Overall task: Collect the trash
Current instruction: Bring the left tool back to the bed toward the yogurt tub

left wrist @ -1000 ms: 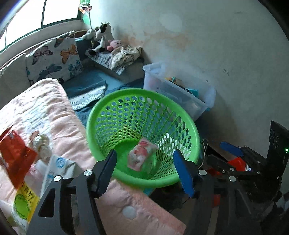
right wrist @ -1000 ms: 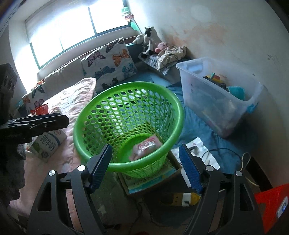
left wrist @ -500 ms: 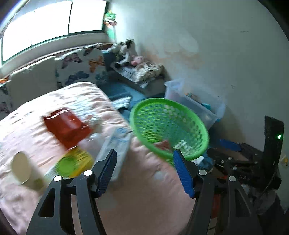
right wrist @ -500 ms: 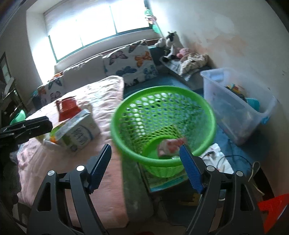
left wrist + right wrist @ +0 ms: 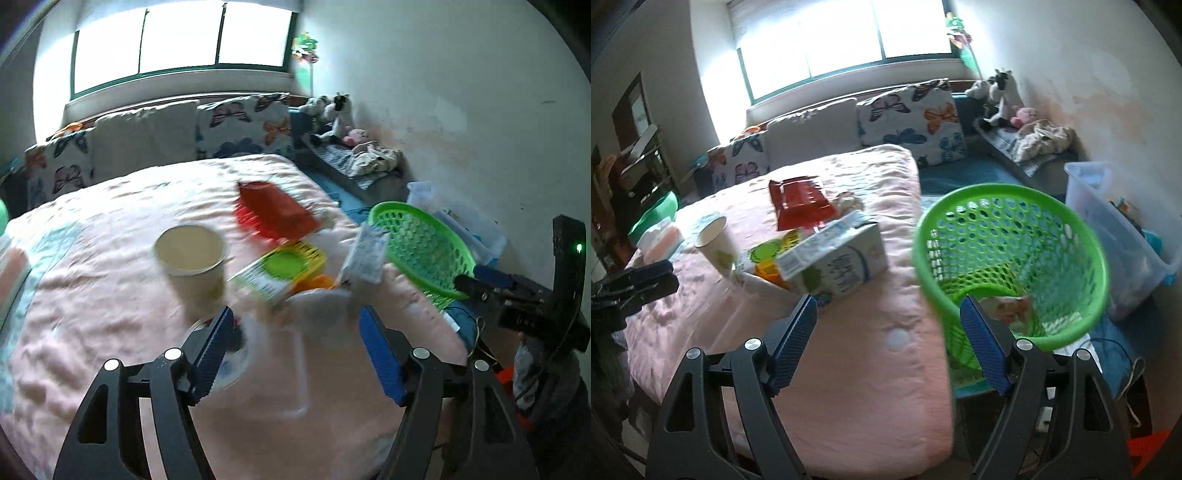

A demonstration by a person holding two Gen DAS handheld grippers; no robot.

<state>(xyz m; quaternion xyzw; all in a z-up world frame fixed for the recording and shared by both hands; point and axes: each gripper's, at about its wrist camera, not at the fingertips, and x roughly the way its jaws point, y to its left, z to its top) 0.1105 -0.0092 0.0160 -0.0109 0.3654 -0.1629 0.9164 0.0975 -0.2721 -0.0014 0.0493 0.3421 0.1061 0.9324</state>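
Observation:
Trash lies on the pink bed (image 5: 110, 295): a red packet (image 5: 275, 212), a paper cup (image 5: 190, 254), a yellow-green packet (image 5: 280, 269) and a white milk carton (image 5: 364, 256). They also show in the right wrist view: red packet (image 5: 799, 201), cup (image 5: 714, 240), carton (image 5: 834, 258). The green basket (image 5: 1008, 199) beside the bed holds a pink wrapper (image 5: 1012, 312). My left gripper (image 5: 297, 350) is open and empty over the bed, short of the trash. My right gripper (image 5: 886, 332) is open and empty, between carton and basket.
Butterfly pillows (image 5: 908, 118) line the window side. A clear storage bin (image 5: 1119, 236) stands right of the basket by the wall. Plush toys (image 5: 1001, 96) sit on a bench. A flat round lid (image 5: 221, 354) lies on the bed by my left fingers.
Both grippers have swung left, away from the basket toward the bed. The trash pile has come into the left view's middle. Both stay open and empty.

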